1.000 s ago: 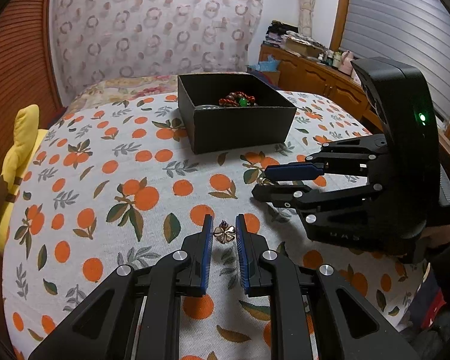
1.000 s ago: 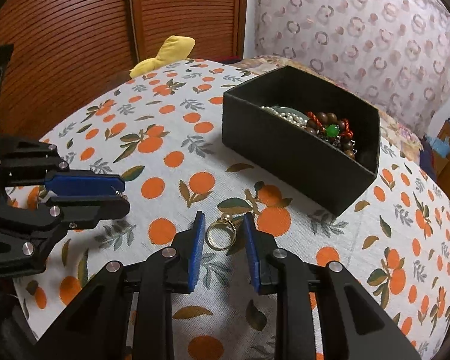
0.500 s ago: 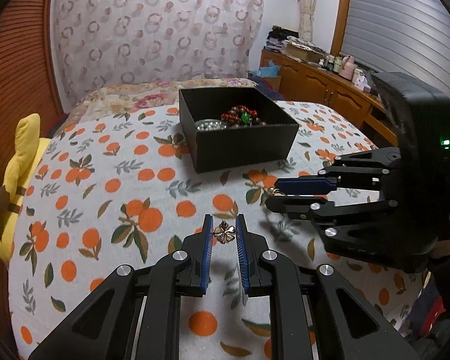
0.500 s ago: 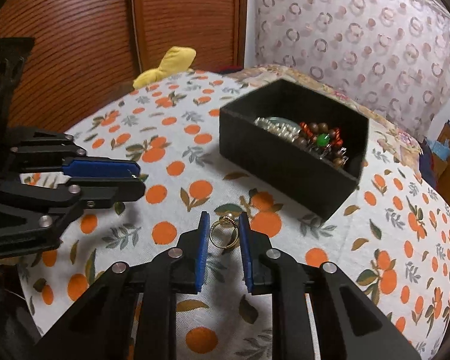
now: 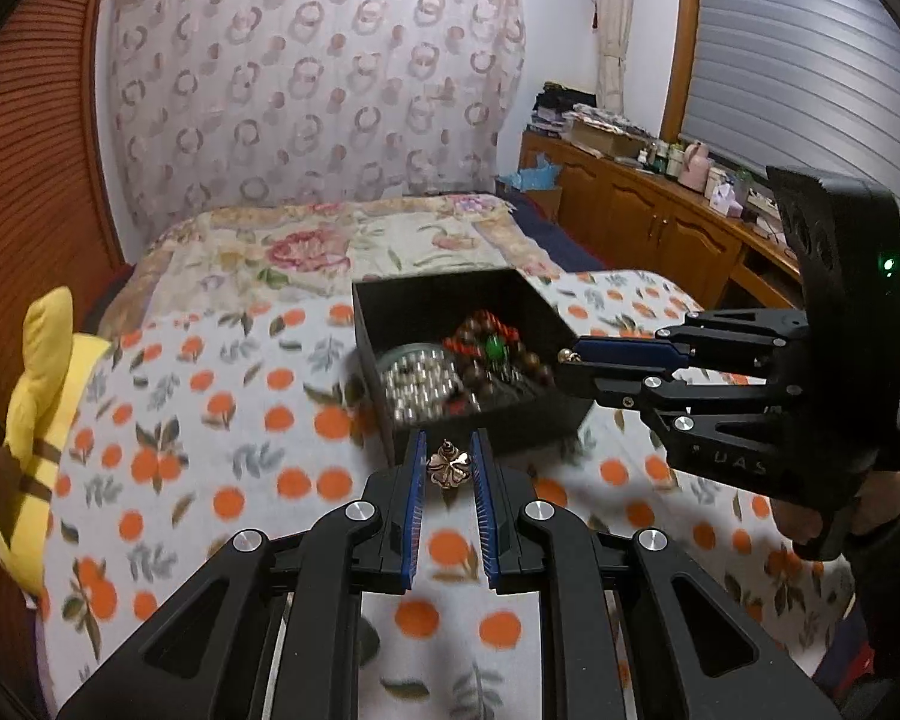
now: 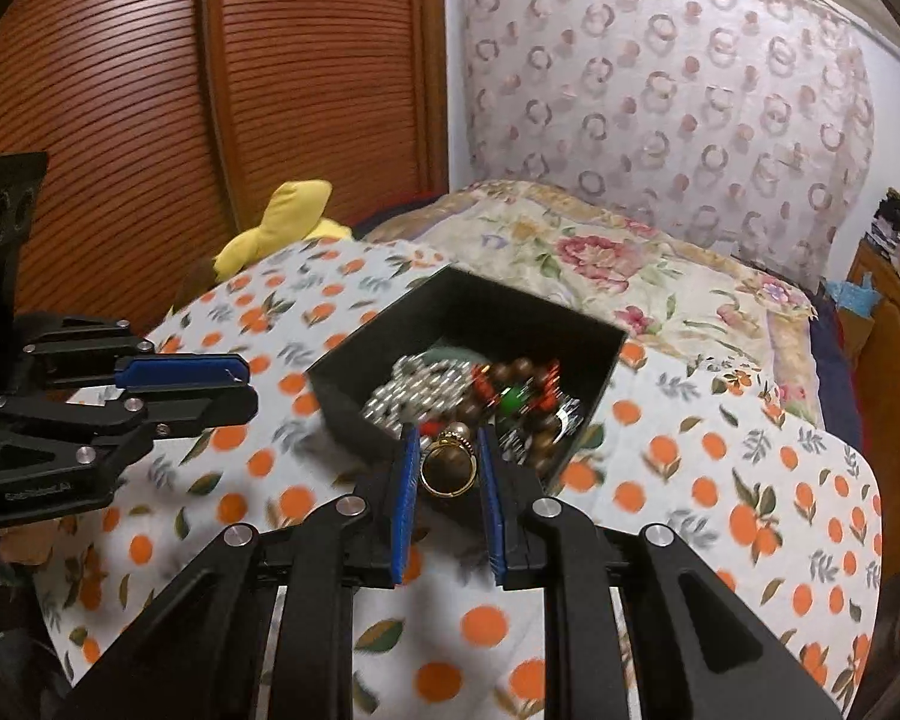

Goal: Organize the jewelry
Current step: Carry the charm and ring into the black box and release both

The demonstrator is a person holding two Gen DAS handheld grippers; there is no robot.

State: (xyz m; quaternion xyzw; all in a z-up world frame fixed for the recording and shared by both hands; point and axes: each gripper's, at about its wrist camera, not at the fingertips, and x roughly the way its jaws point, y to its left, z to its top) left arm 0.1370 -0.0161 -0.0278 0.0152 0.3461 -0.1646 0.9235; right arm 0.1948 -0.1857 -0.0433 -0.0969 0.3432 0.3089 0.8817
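Gold ring (image 6: 448, 468) pinched in my right gripper (image 6: 447, 468); rose-gold clover charm (image 5: 448, 465) pinched in my left gripper (image 5: 448, 468); both angled down beside open black box (image 5: 546, 414); yellow plush (image 5: 42, 426) at cloth edge.

A bedroom in a home. A bed (image 5: 342, 252) fills the middle, spread with a flowered quilt (image 6: 600, 252) and, nearer, a cloth printed with oranges (image 5: 210, 420). Behind the bed hangs a pale curtain with ring patterns (image 5: 306, 90). To the left of the bed stands a reddish slatted wardrobe door (image 6: 120, 90); to the right, low wooden cabinets (image 5: 648, 228) crowded with bottles sit under a shuttered window (image 5: 810, 48)
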